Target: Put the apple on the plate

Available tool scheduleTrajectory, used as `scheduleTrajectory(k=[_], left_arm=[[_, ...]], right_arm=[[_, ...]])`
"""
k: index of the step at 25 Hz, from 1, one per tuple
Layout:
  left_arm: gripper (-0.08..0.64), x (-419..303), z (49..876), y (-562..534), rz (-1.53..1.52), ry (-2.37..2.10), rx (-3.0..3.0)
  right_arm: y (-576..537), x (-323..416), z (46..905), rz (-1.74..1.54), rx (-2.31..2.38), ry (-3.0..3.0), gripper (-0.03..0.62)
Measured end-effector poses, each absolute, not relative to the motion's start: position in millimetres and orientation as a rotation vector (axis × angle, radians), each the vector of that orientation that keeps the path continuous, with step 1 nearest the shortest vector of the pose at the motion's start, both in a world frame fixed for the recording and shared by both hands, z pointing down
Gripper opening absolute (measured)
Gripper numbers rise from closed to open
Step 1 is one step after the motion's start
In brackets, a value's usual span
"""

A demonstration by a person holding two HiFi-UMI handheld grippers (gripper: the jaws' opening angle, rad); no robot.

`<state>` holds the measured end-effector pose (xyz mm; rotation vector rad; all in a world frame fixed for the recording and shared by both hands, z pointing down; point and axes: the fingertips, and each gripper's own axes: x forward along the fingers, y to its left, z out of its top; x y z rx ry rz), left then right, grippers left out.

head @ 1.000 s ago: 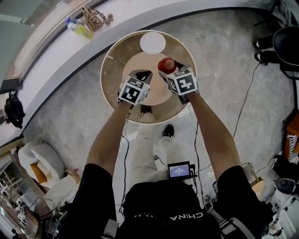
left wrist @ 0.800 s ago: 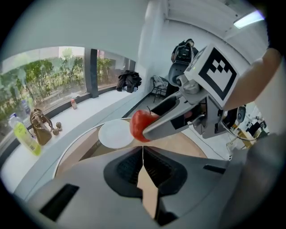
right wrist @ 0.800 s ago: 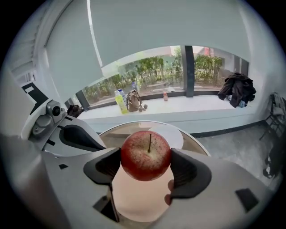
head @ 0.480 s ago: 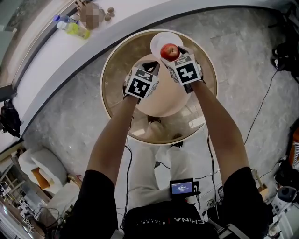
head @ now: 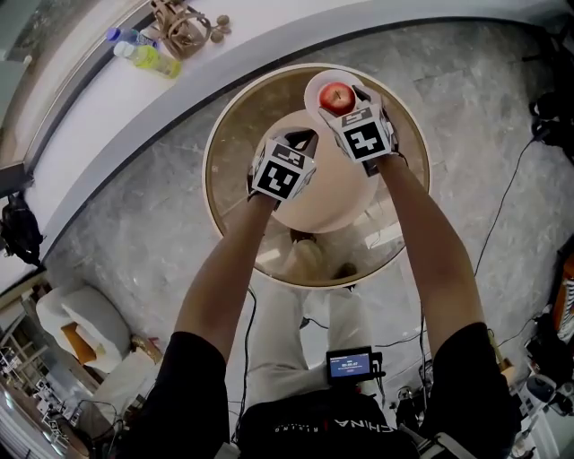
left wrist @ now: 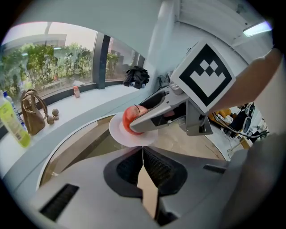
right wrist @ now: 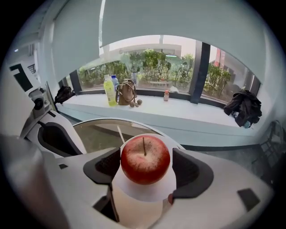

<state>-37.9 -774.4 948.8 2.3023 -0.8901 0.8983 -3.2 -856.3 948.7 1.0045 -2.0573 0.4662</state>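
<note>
A red apple (head: 338, 95) sits between the jaws of my right gripper (head: 342, 99), which is shut on it directly over the white plate (head: 313, 87) at the far side of the round table (head: 231, 154). In the right gripper view the apple (right wrist: 145, 159) fills the gap between the dark pads, with the plate (right wrist: 144, 193) just beneath; whether it touches the plate I cannot tell. My left gripper (head: 301, 137) hovers shut and empty over the table's middle, left of the plate. From the left gripper view (left wrist: 143, 150) I see the apple (left wrist: 131, 119) and plate (left wrist: 119, 137) ahead.
A curved white ledge (head: 99, 99) runs behind the table, carrying a yellow-green bottle (head: 148, 59) and a brown handbag (head: 180, 27). Cables trail on the marble floor at right (head: 484, 188). A black bag (head: 25, 220) lies at far left.
My right gripper has carried the apple away from me, from the table's middle to above the white plate. The left gripper has drifted forward alongside, still shut.
</note>
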Motion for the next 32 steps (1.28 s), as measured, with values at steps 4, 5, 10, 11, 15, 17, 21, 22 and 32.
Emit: scheduleTrajectory(k=[4, 5, 10, 11, 15, 17, 21, 22, 32], left_arm=[[0.021, -43.5, 936.1, -761.6, 0.903, -0.879, 2.305], [0.021, -46.9, 928.0, -757.8, 0.914, -0.881, 2.297], [0.021, -46.6, 868.9, -737.6, 0.918, -0.910, 2.283], [0.021, -44.6, 853.8, -730.2, 0.920, -0.913, 2.287], [0.021, -33.6, 787.1, -683.9, 0.928, -0.917, 2.285], [0.021, -26.9, 753.2, -658.9, 0.911, -0.939, 2.262], [0.021, -7.1, 691.6, -610.2, 0.832, -1.015, 2.221], [0.021, -1.3, 677.5, -598.7, 0.808, -1.030, 2.215], [0.018, 10.9, 606.4, -524.8, 0.788, -1.082, 2.306]], right_arm=[[-840.5, 4.5, 935.7, 0.483, 1.018, -2.024, 0.356], [-833.7, 7.7, 929.7, 0.495, 1.023, -2.015, 0.356], [-791.9, 29.4, 875.4, 0.565, 0.986, -2.004, 0.354], [-781.1, 32.1, 859.2, 0.596, 0.975, -2.020, 0.354], [-731.5, 44.2, 780.1, 0.701, 0.958, -2.078, 0.342], [-709.2, 56.9, 734.8, 0.695, 0.998, -2.090, 0.222], [-658.8, 80.8, 655.2, 0.632, 1.072, -2.106, 0.056], [-643.8, 84.8, 641.9, 0.623, 1.066, -2.103, 0.048], [-543.2, 115.8, 579.3, 0.667, 1.063, -2.117, 0.029]])
